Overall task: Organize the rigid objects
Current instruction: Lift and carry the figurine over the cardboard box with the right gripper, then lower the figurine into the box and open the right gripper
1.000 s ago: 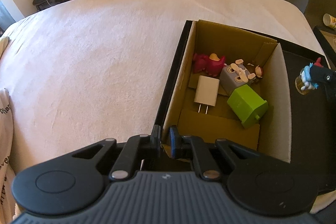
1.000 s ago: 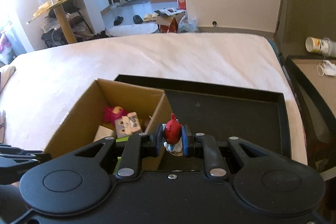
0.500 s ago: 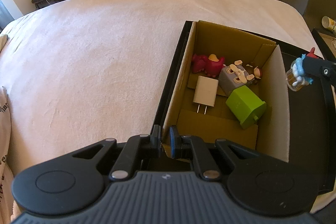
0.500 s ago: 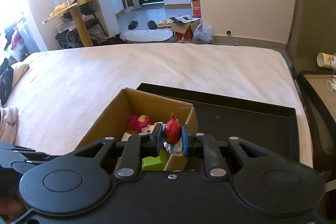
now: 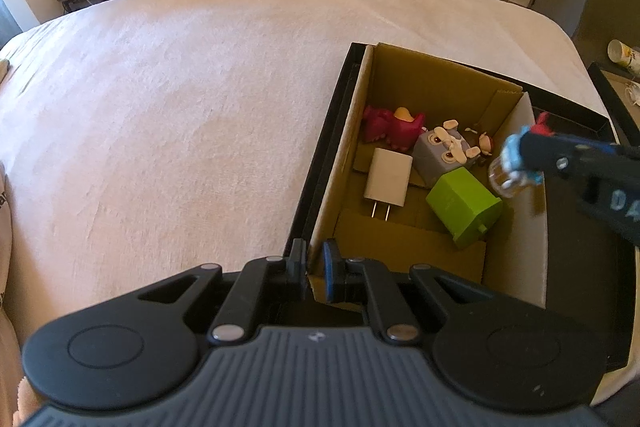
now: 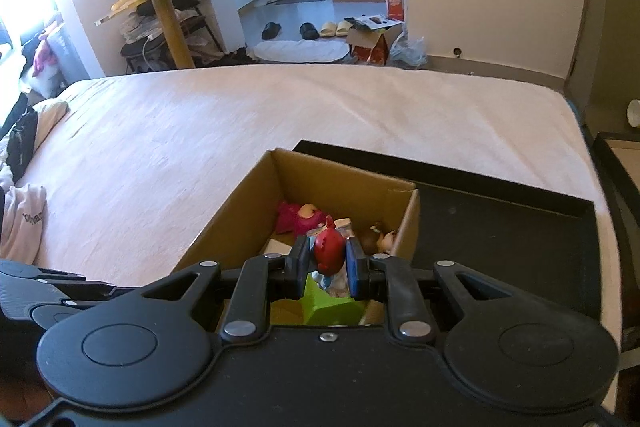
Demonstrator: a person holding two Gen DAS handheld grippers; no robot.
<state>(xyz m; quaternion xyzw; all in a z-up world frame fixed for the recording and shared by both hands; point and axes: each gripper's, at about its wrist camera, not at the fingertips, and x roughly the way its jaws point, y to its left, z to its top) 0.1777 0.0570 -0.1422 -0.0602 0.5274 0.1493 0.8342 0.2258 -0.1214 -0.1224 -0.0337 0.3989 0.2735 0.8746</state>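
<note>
The left claw is pinched on the near-left wall of the cardboard box — in my judgement to steady it while the other hand loads. The right claw grips a small red-capped figurine, hanging just above the box's right side, over the green block. Inside lie a white charger, pink toy and grey cube — the box sits in a black tray on the bed.

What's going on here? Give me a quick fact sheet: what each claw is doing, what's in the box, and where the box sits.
left gripper: shut on the near wall of the cardboard box
right gripper: shut on a red-capped figurine, above the box
box contents: white charger, green block, grey cube toy, pink toy
box sits in: black tray
</note>
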